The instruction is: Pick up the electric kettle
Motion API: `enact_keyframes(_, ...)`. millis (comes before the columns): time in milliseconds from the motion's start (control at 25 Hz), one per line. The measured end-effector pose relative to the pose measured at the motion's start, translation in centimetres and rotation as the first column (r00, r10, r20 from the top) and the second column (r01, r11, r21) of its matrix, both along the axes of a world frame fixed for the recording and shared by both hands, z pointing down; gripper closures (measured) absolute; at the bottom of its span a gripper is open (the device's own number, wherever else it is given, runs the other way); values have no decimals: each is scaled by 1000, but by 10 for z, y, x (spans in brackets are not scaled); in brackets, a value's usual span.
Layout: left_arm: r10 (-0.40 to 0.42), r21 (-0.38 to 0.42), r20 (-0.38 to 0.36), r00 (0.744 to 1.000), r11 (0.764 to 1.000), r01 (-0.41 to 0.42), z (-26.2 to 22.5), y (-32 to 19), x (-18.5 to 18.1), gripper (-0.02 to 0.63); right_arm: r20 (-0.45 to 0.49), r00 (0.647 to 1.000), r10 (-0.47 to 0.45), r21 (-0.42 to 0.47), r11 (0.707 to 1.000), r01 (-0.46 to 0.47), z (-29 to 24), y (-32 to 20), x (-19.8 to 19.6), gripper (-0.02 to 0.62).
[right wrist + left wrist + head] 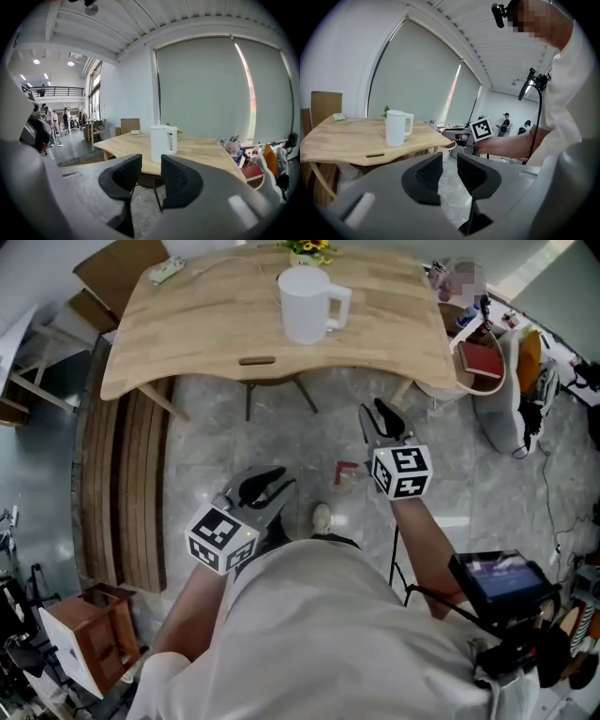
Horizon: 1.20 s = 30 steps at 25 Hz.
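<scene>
White electric kettle (305,304) stands upright on wooden table (187,324), well ahead of both grippers. Left gripper (267,482) & right gripper (380,418): jaws slightly apart, nothing between. Prob. rigid, smooth-walled, slippery, maybe heavy w/ water, so grab the handle (337,306).

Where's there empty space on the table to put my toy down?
The biggest bare patch of the table is left of the kettle, between the cord and the front slot. A smaller one lies right of the kettle. The back edge is crowded: a small white box, the cord, and flowers.
</scene>
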<state>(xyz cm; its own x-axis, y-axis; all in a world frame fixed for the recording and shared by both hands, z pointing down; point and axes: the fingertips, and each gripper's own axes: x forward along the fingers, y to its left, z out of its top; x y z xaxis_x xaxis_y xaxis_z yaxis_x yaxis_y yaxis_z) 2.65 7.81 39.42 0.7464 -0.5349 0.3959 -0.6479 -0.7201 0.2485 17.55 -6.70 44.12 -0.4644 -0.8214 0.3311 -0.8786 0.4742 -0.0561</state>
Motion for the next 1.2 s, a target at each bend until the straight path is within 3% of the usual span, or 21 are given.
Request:
enact_keyframes(360, 111, 18, -24, 994, 994, -110, -1, -96, -64, 508, -33, 987, 159, -26, 987, -160, 25, -114, -31, 449)
enact_keyframes(640, 199, 3, -46, 979, 980, -199, -9, -172, -109, 508, -34, 946, 321, -68, 944, -323, 58, -223, -39, 416)
enact_keyframes(760, 192, -5, -31, 981, 981, -193, -5, -204, -120, 508, -40, 929, 369, -87, 924, -371, 74, -270, -30, 410)
enact_keyframes(960, 120, 8, -39, 992, 993, -119, -11, -198, -137, 508, -58, 912, 407, -41, 912, -409, 71, -286, -26, 409)
enact_keyframes(1200, 110, -15, -26, 994, 994, -111, -3, -220, -122, 508, -68, 902, 426, 5, 904, -427, 81, -329, -25, 407)
